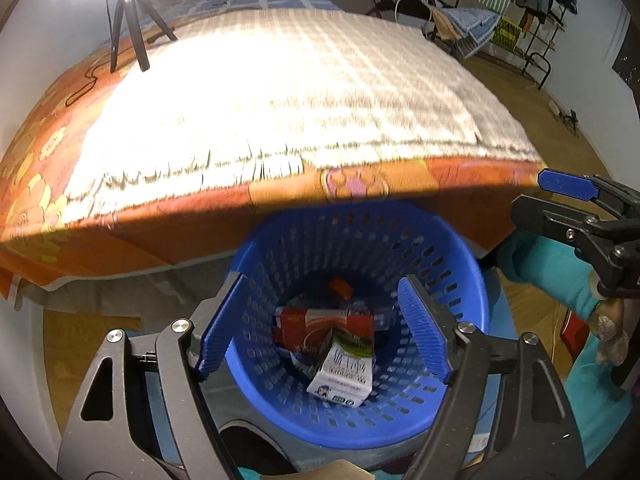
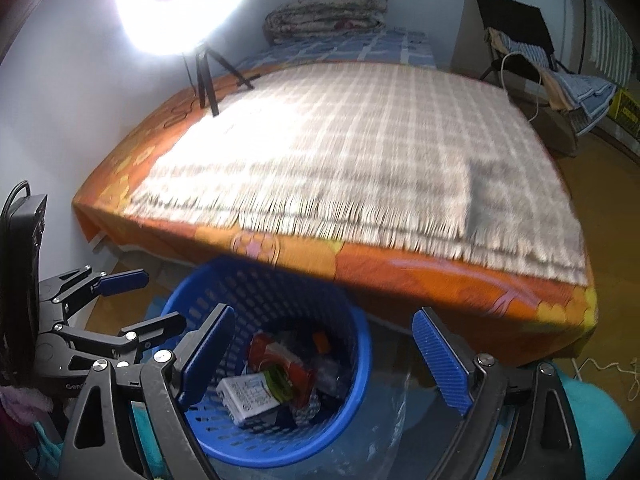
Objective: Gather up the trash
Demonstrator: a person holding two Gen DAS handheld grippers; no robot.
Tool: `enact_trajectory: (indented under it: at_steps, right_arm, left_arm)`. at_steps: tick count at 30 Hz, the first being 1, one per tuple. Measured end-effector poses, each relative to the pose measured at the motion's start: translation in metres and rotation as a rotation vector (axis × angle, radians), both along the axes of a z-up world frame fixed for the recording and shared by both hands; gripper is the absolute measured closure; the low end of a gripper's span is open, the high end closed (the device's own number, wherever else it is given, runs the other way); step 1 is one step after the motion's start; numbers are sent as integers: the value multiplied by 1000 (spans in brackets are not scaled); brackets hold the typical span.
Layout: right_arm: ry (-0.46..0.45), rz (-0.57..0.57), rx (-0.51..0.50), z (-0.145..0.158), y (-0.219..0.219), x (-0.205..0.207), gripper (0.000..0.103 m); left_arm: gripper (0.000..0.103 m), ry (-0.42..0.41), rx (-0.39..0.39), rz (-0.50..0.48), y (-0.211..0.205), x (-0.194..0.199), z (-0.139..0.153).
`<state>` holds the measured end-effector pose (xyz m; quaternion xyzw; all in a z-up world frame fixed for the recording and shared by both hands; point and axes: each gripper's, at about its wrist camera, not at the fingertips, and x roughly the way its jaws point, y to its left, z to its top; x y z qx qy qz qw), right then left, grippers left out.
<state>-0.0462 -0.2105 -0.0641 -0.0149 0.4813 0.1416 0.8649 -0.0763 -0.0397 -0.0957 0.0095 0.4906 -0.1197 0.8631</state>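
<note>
A blue perforated basket [image 1: 452, 268] stands on the floor against the bed. It holds a red carton [image 1: 320, 326], a white and green carton [image 1: 346, 372], an orange piece and clear plastic. My left gripper [image 1: 324, 330] is open and empty, its blue pads either side of the basket's mouth, above it. In the right wrist view the basket [image 2: 362, 356] is at lower left with the same cartons [image 2: 256, 398]. My right gripper [image 2: 324, 360] is open and empty, above the basket's right rim. The left gripper's fingers [image 2: 120, 280] show at far left.
A bed [image 2: 400, 276] with an orange sheet and a white checked blanket [image 1: 288, 92] fills the view ahead. A ring light on a tripod [image 2: 206, 76] stands on it. A chair and clothes rack [image 1: 516, 12] stand at the far right. Clear plastic [image 2: 396, 424] lies by the basket.
</note>
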Motion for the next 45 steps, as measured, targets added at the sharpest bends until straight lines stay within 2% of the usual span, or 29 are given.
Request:
enact_trajectory:
  at_steps: [10,15,17,20,27,30,33,35,45]
  right_arm:
    - [-96,-12,-17,36,-8,20,11]
    - [-159,-14,-20,56,-11,28,10]
    - [-186,-16,-20,63,-11,30,0]
    - [-243,-22,-26,74,-12,32,0]
    - [-311,-25,-45,90,-12,44,0]
    - [-320,-34,-32,94,-15,49,0]
    - [-333,-55,-25,92,-20,54,0]
    - [-338,-74,-23,89,-24,58,0]
    - [-311,-120,19,77,-34,74,0]
  left_arm:
    - [22,-65,-51,39,2,16,37]
    - [16,-137,-65,69,3,22,64]
    - [16,-167,-66,77,4,24,75]
    - [15,-207,-65,82,4,29,89]
    - [11,-279,-82,98,2,38,117]
    - [4,-332,-67,99,-1,41,128]
    - [1,-391,-17,126,-5,44,133]
    - [1,-398,6,133,-6,49,131]
    - [1,-331,11,164,-6,75,112]
